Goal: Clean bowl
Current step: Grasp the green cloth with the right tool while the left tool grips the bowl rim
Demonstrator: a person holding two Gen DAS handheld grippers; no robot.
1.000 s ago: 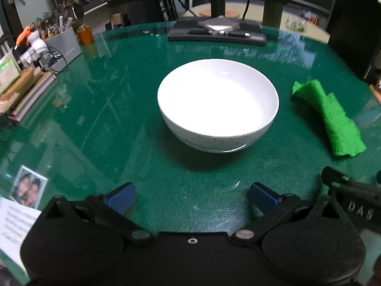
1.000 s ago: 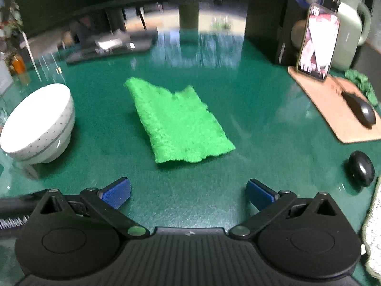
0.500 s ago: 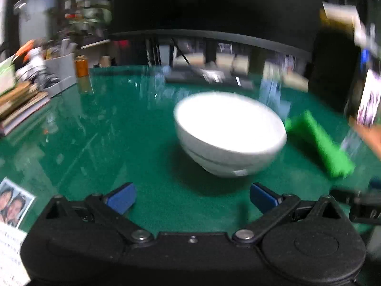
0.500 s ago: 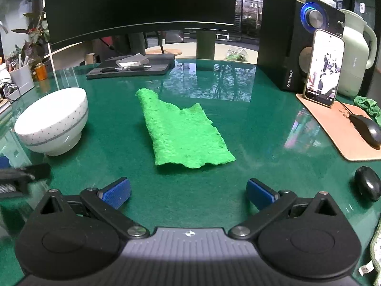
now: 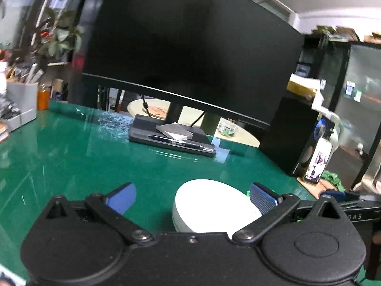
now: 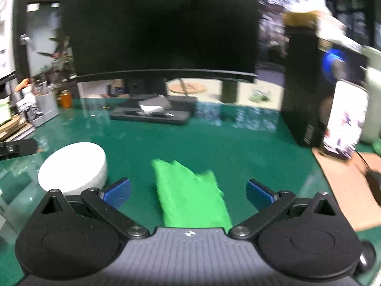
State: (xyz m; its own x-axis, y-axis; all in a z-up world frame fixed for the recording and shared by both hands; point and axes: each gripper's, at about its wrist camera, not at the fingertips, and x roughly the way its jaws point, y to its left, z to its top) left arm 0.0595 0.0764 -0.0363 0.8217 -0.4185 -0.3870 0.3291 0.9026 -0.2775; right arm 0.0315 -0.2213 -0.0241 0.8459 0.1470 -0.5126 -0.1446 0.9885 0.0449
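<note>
- The bowl (image 5: 209, 205) has its near side hidden behind the left gripper (image 5: 193, 196) body; its outer wall barely shows.
- In the right wrist view, the near end of the green cloth (image 6: 190, 197) disappears under the right gripper (image 6: 188, 190), whose jaws are closing around nothing.
- The whole right wrist view is motion-blurred: the phone (image 6: 345, 119) screen is unreadable, the speaker (image 6: 307, 83) smeared.
- The mouse (image 6: 375, 183) at the table's right edge is cut off.
- The photo (image 5: 9, 277) at the bottom left corner is mostly cropped.
</note>
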